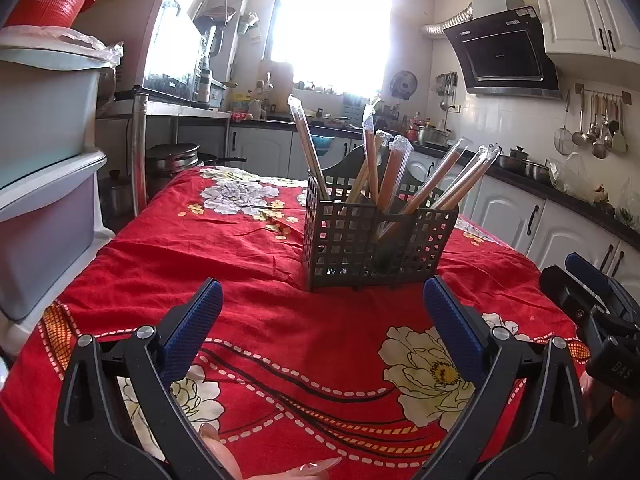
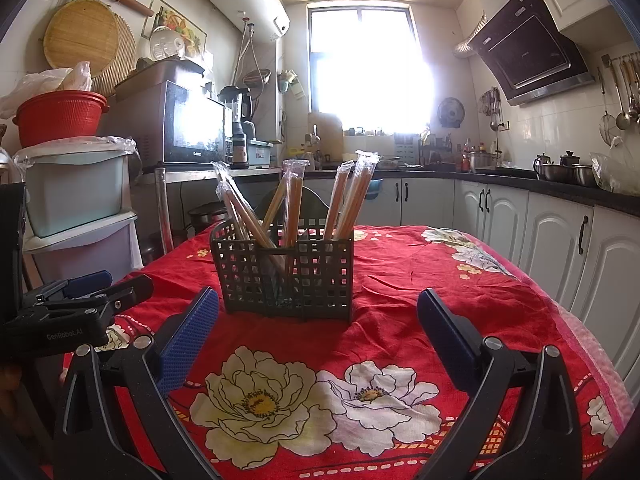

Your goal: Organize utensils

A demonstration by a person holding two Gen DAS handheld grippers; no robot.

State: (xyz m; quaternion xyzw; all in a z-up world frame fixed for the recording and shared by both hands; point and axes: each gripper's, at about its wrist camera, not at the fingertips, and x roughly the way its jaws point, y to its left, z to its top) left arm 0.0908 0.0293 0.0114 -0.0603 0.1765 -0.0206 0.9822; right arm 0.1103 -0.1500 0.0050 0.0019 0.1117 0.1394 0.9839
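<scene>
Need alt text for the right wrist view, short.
A dark grid caddy holding plastic-wrapped chopsticks stands on a table with a red floral tablecloth in a sunlit kitchen. The right hand-held gripper, open and empty, frames it from the foreground. The left hand-held gripper shows at the left edge.

The tablecloth (image 2: 400, 280) under the fingers is bright red with big white and yellow flowers. Ahead of the blue pads (image 1: 196, 328) stands a dark grey basket (image 1: 376, 244) with square holes, holding tan chopsticks (image 1: 372, 160) in clear wrappers.
</scene>
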